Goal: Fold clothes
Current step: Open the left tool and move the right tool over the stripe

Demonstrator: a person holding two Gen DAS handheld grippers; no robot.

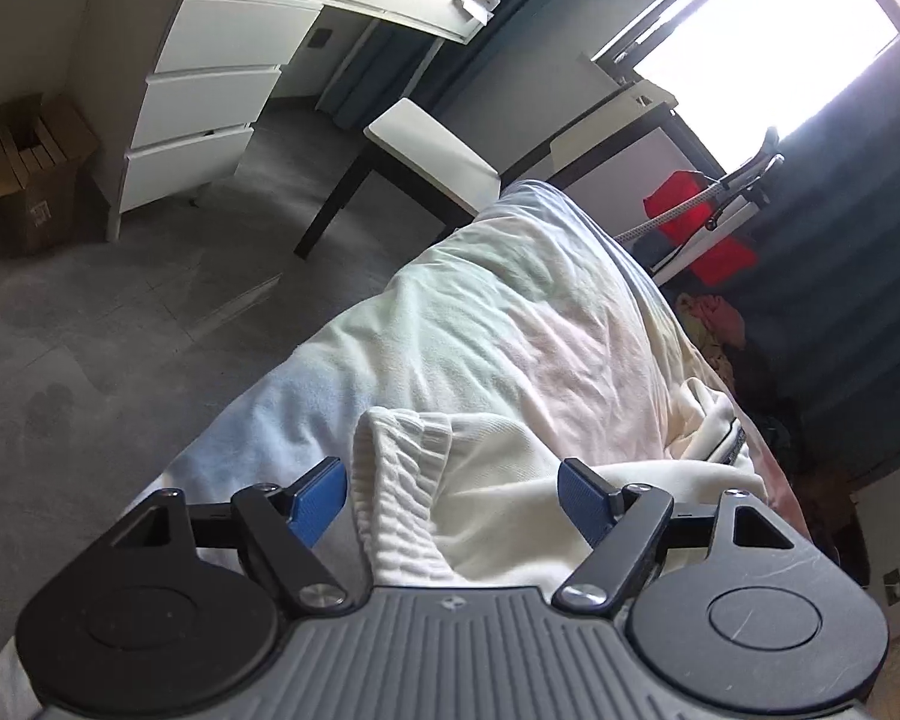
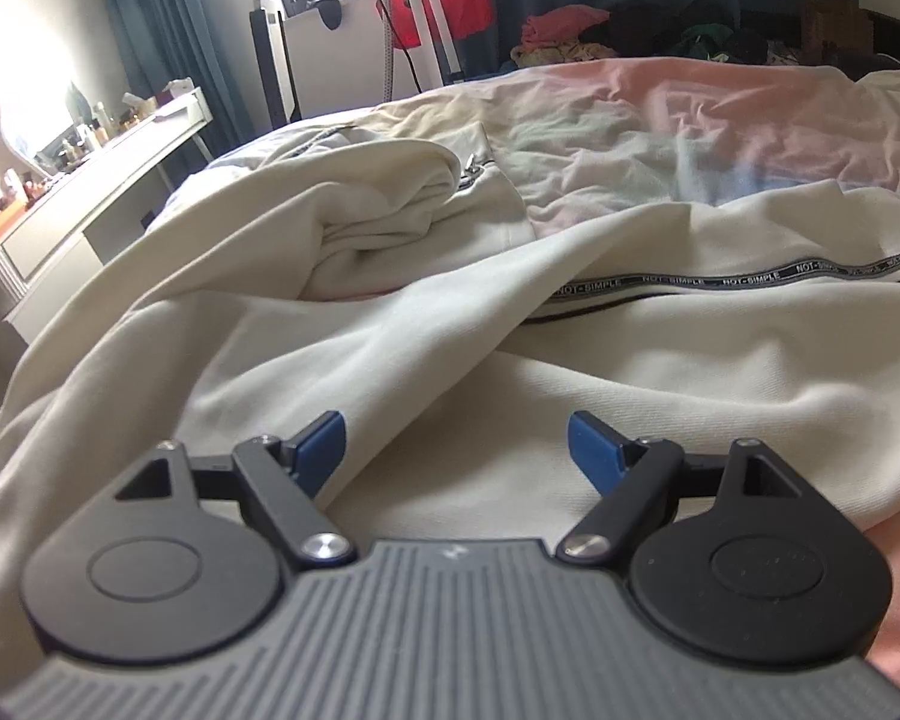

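Left wrist view, left to right: box on the floor; white drawers; stool; bed with pale sheet; red cloth by the window at far right. Left gripper: fingers spread wide, holding nothing, the ribbed cuff of the cream garment lying between them and close to the left pad; whether a pad touches it cannot be told. Right wrist view, left to right: desk with clutter; cream garment spread rumpled over most of the near bed; bunched sleeve heaped at centre left; zip just right of it; printed trim running across the right; pink sheet behind; pile of other clothes at the far edge. Right gripper: fingers spread wide, empty, low over a loose ridge of the garment. Progress, as judged: none of the fold shows yet; the garment lies creased and unflattened, no edges matched. Left to do: grasp cuff and body, smooth flat, bring sleeves in, fold over, then deal with the pile.
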